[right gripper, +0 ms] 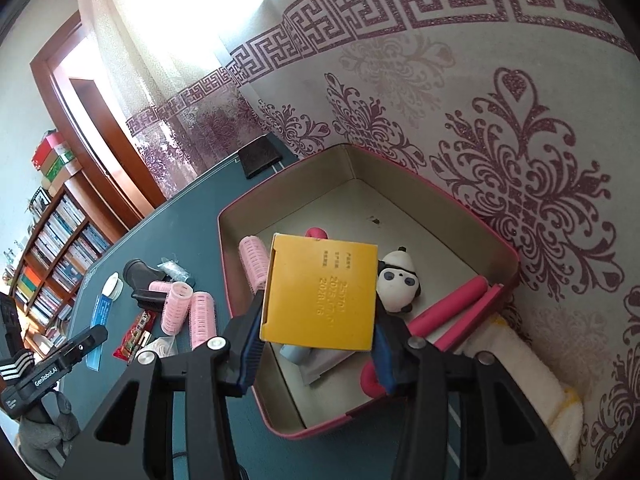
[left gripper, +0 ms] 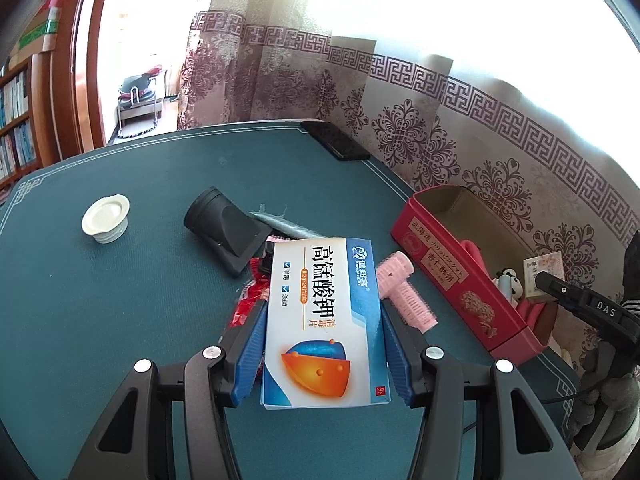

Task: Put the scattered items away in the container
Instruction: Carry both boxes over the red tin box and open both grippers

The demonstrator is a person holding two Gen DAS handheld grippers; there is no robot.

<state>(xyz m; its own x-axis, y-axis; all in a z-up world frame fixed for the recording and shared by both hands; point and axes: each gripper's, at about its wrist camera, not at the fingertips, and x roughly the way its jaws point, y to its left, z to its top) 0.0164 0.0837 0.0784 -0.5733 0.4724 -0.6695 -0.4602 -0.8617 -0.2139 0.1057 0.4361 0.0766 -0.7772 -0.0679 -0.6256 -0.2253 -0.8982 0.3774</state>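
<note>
Left wrist view: the left tool (left gripper: 324, 344) grips a blue-and-white medicine box (left gripper: 324, 320) between its blue pads, lifted above the green desk (left gripper: 120, 300).
Landmark: the red container (left gripper: 460, 276) sits at the desk's curtain-side edge.
Scattered items: pink hair rollers (left gripper: 404, 292) lie just beside the container; a black nozzle (left gripper: 224, 232) and a red wrapper (left gripper: 250, 296) lie farther from it, and a white lid (left gripper: 106, 218) well apart from it.
Right wrist view: the right tool (right gripper: 318, 340) clamps a yellow box (right gripper: 320, 294) directly over the container's (right gripper: 400, 200) open interior.
Inside container: a panda figure (right gripper: 398, 282), a pink roller (right gripper: 253, 260) and pink tubes (right gripper: 452, 308).
</note>
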